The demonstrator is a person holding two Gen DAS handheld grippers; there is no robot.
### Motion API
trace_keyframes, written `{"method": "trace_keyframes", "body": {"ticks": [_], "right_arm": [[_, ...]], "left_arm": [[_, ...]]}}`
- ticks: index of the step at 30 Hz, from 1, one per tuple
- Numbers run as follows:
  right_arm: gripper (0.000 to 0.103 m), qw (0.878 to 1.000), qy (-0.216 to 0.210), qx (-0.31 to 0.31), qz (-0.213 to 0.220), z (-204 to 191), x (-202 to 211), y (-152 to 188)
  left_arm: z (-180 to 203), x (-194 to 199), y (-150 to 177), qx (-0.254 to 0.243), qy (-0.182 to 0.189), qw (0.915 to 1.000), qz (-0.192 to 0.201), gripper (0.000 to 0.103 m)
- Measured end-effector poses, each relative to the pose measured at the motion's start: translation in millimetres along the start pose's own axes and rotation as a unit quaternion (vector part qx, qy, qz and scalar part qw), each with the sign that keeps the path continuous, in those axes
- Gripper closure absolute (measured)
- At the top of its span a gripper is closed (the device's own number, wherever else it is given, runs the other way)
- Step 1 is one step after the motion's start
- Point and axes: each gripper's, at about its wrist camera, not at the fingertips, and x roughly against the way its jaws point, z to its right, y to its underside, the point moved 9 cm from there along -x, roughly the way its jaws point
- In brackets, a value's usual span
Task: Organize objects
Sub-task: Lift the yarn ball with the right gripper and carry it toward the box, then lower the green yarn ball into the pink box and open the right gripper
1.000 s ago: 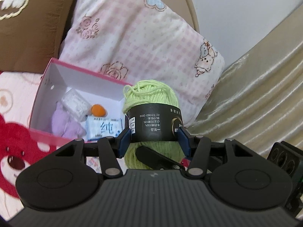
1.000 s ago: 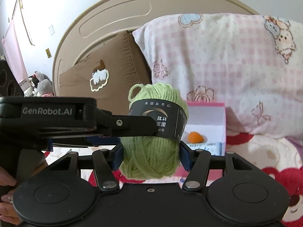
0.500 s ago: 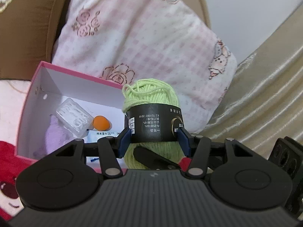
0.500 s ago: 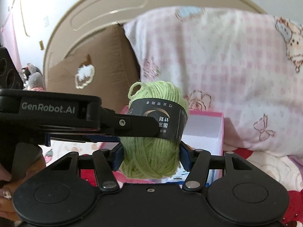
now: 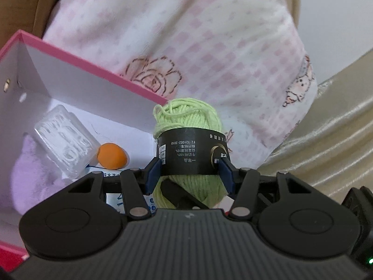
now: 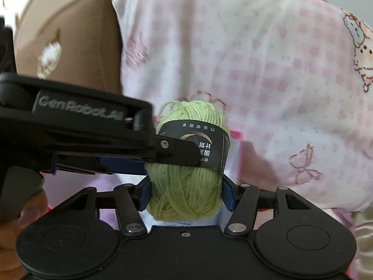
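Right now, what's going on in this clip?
A person holds one green yarn ball with both handheld grippers at once. The left gripper clamps it at the black label band, and the right gripper clamps the bare yarn lower down. The ball hangs at the right end of an open pink box by a pink checked pillow. The box already holds an orange egg-shaped item, a clear plastic case and something purple.

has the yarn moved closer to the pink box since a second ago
Yes. In the left wrist view the yarn, gripped by both grippers, has closed in on the box, whose far wall now looms larger and nearer.
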Motion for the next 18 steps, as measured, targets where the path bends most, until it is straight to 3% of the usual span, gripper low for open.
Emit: {"method": "trace_keyframes", "body": {"ticks": [11, 18], "right_arm": [[0.041, 0.997, 0.016, 0.05, -0.054, 7.5, -28.2, 7.1], [0.043, 0.992, 0.029, 0.06, -0.105, 11.4, -49.6, 7.4]], "left_arm": [[-20.0, -25.3, 4.7, 0.051, 0.017, 0.9985, -0.005, 0.049], [-31.3, -41.4, 2.1, 0.049, -0.026, 0.998, -0.031, 0.053]]}}
